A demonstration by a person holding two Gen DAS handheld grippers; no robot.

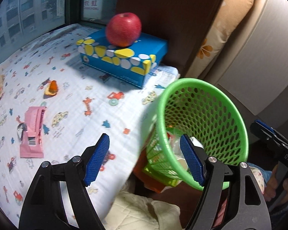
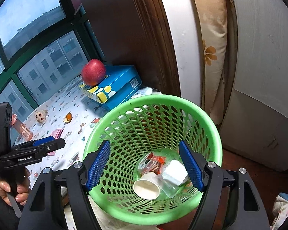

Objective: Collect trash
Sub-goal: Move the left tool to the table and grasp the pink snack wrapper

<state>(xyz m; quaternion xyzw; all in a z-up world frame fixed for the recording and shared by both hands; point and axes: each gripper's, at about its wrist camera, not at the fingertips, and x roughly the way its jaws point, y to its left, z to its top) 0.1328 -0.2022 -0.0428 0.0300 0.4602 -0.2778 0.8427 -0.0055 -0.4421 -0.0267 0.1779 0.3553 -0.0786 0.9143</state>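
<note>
Wrapper (image 1: 33, 132), pink, flat on the printed cloth (image 1: 71, 76) at nine o'clock of the left tongs (image 1: 144, 160); peel scrap (image 1: 51, 89) beyond it toward ten. Probably featherlight, limp, slick foil: best pinched across a raised edge, not pressed flat. Left tongs spread wide, holding nothing. Right tongs (image 2: 145, 165) likewise wide and empty, poised over the green basket (image 2: 215, 134) holding a paper cup (image 2: 146, 188) and clear scraps.

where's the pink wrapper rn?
Left wrist view, left side: the pink wrapper lies flat on the patterned cloth, below the orange peel.
</note>
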